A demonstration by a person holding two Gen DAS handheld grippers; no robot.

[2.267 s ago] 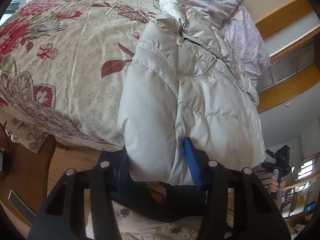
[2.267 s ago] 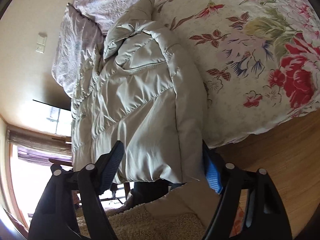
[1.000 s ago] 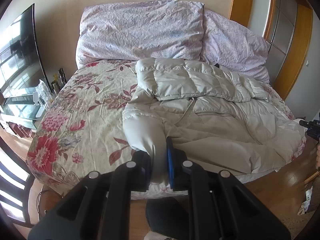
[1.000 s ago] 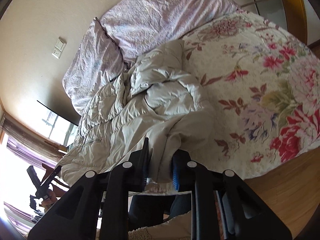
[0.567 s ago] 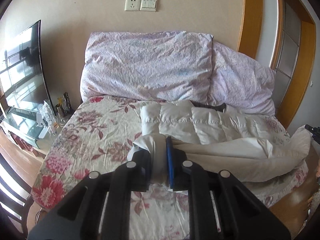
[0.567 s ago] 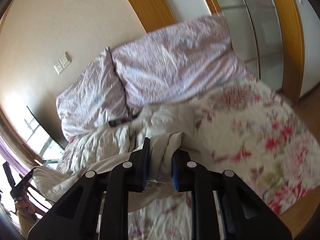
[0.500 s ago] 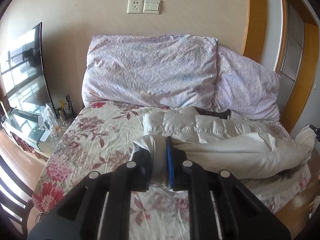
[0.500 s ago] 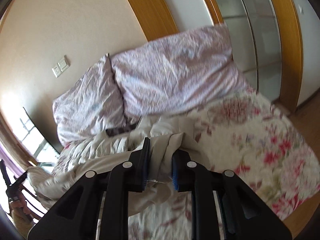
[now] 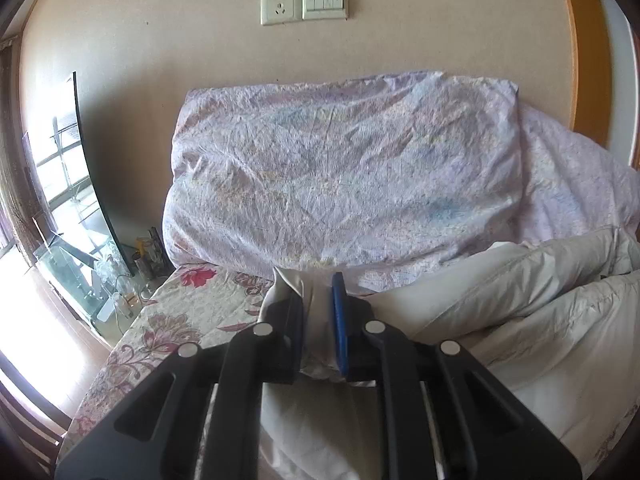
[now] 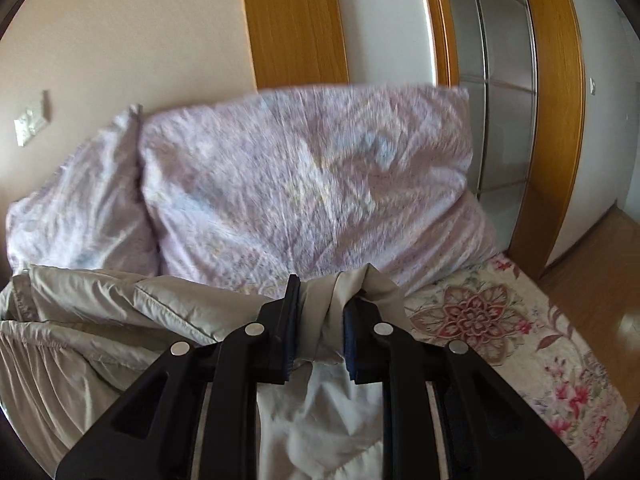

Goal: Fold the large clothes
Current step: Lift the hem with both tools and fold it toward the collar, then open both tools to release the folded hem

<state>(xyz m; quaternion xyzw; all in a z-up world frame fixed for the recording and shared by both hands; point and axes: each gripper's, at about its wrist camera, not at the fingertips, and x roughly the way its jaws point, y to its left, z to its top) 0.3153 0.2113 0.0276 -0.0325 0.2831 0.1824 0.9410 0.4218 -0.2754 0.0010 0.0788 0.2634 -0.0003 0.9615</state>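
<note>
- Bedroom light falls across a bed with a floral bedspread (image 9: 168,320), and both grippers are held out over it, each pointing forward and tilted somewhat downward toward the head of the bed.
- Nearest in the left wrist view, the left gripper (image 9: 318,300) has its jaws pressed close together on a bunched edge of a pale padded jacket (image 9: 540,332); a tuft of the cloth pokes out past the fingertips, and the blue pad on the right-hand finger lies flat against it.
- Nearest in the right wrist view, the right gripper (image 10: 324,300) pinches another gathered edge of the same jacket (image 10: 120,320) in much the same way, with fabric filling the narrow gap between the fingers and spilling over the right fingertip.
- Between the two grips the jacket is lifted at its held edge, with the white lining hanging below the fingers, while the rest of it lies heaped on the bedspread, to the right of the left gripper and to the left of the right one.
- Beyond the fingertips, two lilac pillows (image 9: 344,172) lean upright against the wall at the head of the bed, one large and one partly behind it; the jacket's far edge reaches close to them.
- Farther back on the beige wall sit a socket and switch plate (image 9: 304,2).
- Off to the left stands a dark television (image 9: 92,176) beside a bright window; to the right rise wooden door frames (image 10: 296,20) with frosted glass panels.
</note>
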